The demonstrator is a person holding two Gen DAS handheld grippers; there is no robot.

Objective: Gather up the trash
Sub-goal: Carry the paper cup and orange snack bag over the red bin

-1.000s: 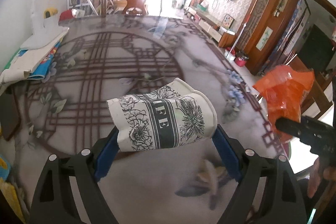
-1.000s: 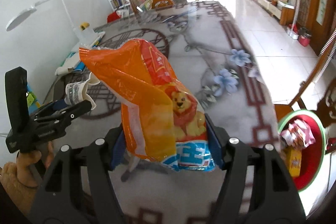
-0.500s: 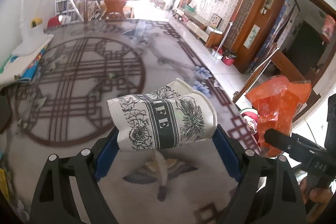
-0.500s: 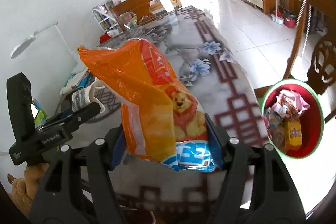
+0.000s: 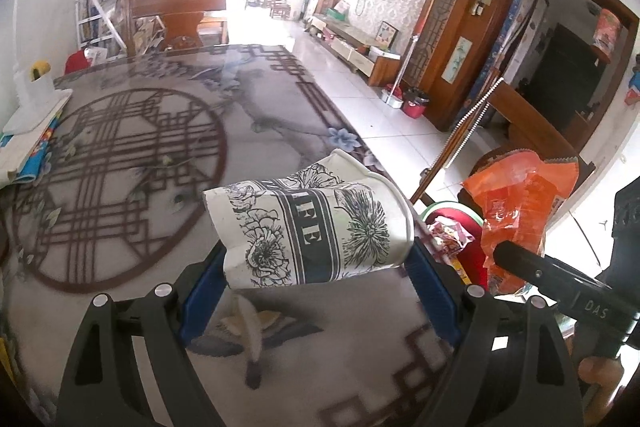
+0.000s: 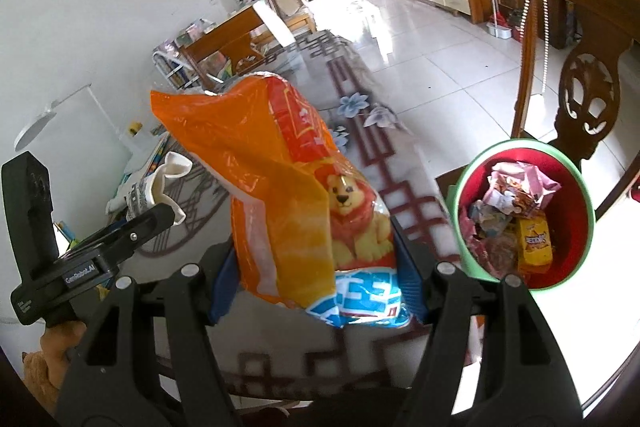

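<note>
My left gripper is shut on a crushed white paper cup with black flower print, held above the table near its right edge. My right gripper is shut on an orange snack bag with a lion picture; the bag also shows in the left wrist view. A red bin with a green rim stands on a chair to the right of the table and holds several wrappers. It also shows in the left wrist view, partly hidden. The cup also shows in the right wrist view.
The patterned table stretches ahead. Books and a white lamp base lie at its left side. A carved wooden chair back rises behind the bin. A wooden chair stands at the table's far end.
Both grippers have moved right toward the table's edge with their loads. The red bin has come nearer and larger in both views.
</note>
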